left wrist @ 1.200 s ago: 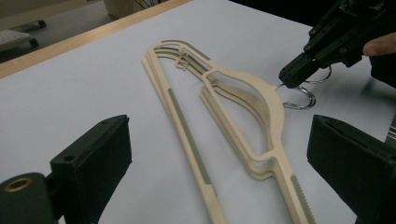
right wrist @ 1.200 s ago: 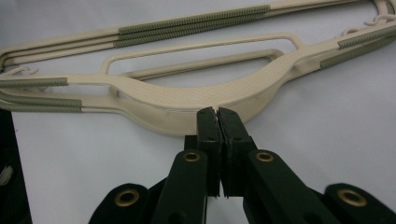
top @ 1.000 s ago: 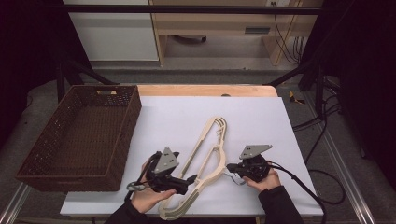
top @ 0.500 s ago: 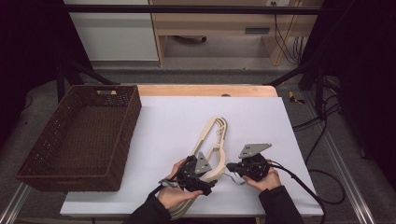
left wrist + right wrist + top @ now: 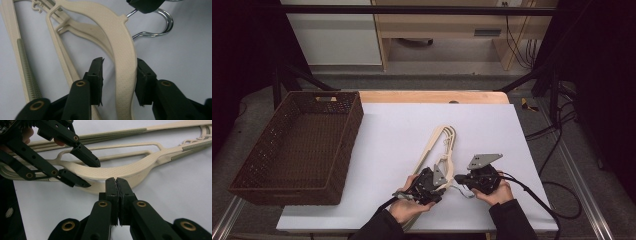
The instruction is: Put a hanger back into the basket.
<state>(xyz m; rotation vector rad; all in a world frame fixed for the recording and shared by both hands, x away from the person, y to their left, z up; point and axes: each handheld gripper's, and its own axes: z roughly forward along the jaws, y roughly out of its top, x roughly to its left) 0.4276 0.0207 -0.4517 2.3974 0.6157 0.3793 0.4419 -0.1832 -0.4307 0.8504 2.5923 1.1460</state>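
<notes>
A brown wicker basket [image 5: 297, 145] sits at the table's 9 o'clock side, well apart from the work. Near the front edge, between 5 and 6 o'clock on the white table [image 5: 392, 130], lies a small stack of cream plastic hangers [image 5: 439, 145], its long axis running from the person's hands up toward 1 o'clock.

The left gripper [image 5: 438, 181] has come in over the near end of the stack, and its jaws have just been closing. In the left gripper view they straddle the curved shoulder of the top hanger [image 5: 122, 65]: the pad at 3 o'clock sits against the plastic, while the pad at 9 o'clock is a sliver off it, so the grip is not yet made and I count the jaws as open. The shoulder runs from 6 to 12 o'clock between the pads, square across the closing line, which looks right for a clean pinch.

The metal hook [image 5: 160, 26] lies at 1 o'clock from those jaws, and the right gripper [image 5: 460, 178] sits on it just beside the left. In the right gripper view its jaws [image 5: 116, 185] are pressed fully together at the hanger's neck; whether the wire is pinched between the pads I cannot tell from that view. The left hand is the one placed to lift the shoulder
</notes>
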